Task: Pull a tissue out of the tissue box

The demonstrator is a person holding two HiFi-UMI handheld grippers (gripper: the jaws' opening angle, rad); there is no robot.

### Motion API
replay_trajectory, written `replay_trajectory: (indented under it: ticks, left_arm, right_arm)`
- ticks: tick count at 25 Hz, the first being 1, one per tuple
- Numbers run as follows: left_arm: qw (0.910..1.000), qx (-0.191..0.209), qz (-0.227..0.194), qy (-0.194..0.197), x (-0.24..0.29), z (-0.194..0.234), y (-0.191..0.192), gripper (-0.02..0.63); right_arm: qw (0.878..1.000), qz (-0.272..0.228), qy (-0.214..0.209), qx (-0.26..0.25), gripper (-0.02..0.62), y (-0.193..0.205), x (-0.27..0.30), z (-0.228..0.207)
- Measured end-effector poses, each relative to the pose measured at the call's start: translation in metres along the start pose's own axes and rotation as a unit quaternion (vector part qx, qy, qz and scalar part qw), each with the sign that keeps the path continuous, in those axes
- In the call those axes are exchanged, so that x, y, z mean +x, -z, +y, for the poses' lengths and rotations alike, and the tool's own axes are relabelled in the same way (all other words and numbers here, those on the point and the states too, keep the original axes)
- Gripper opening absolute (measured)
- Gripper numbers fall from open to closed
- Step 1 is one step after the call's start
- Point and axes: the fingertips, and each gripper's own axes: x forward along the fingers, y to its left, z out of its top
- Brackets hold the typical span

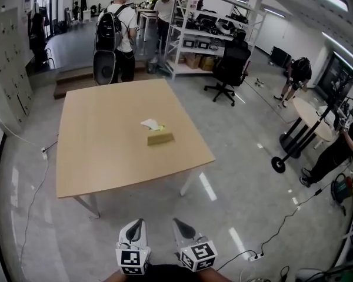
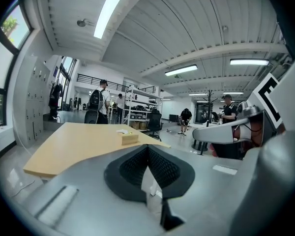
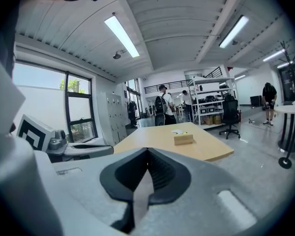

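Left tongs (image 2: 147,147) and right tongs (image 3: 147,150) both pressed together, empty, well short of table (image 1: 106,157) bearing tissue box (image 1: 160,138)

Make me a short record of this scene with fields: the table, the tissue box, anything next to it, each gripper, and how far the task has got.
table: light wooden table, ahead of both grippers
tissue box: tan, on the table, right of its middle
next to it: white tissue on the table just beyond the box; contact unclear
left gripper: jaws together, empty, short of the table
right gripper: jaws together, empty, short of the table
task: not yet begun; neither gripper is at the box
background: person with backpack beyond the table
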Motion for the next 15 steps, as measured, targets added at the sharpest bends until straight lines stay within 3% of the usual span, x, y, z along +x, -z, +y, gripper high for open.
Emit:
replay_trajectory:
  ticks: [6, 15]
  left_arm:
    - [0.9996, -0.002, -0.006, 0.026, 0.01, 0.015, 0.003, 0.018]
    - [0.9993, -0.023, -0.017, 0.023, 0.02, 0.039, 0.005, 0.018]
  right_arm:
    - [1.0, 0.007, 0.023, -0.014, -0.009, -0.002, 0.016, 0.006]
    - [0.999, 0.027, 0.005, -0.041, -0.009, -0.004, 0.043, 0.024]
